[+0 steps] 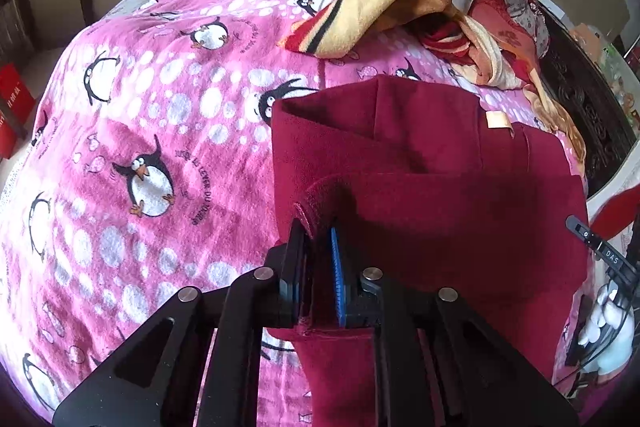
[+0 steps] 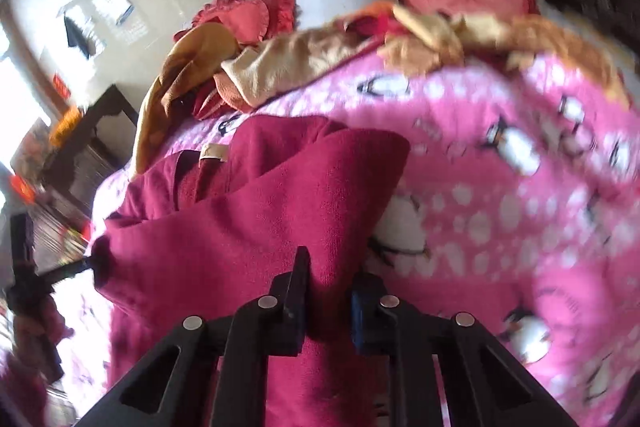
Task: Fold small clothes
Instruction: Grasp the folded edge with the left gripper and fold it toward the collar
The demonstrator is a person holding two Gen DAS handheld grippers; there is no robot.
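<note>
Your left gripper [image 1: 320, 239] and right gripper [image 2: 328, 291] both pinch the soft, fuzzy dark red garment [image 1: 440, 195], folded over the pink penguin blanket [image 1: 160, 107].

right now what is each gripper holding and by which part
Both hold the dark red garment: the left gripper pinches a rolled, stitched hem edge, and the right gripper is closed on a bunched fold of its cloth.

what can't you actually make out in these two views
- What kind of clothing the dark red garment is: folded over itself, and cut off below by the left hand-held gripper shut on its edge.
- Right wrist view: motion blur smears the penguin blanket and the far pillows.
- Whether the right hand-held gripper fully pinches the garment: the fabric bunched between its fingers hides the pads.
- The beige label: too small to read.
</note>
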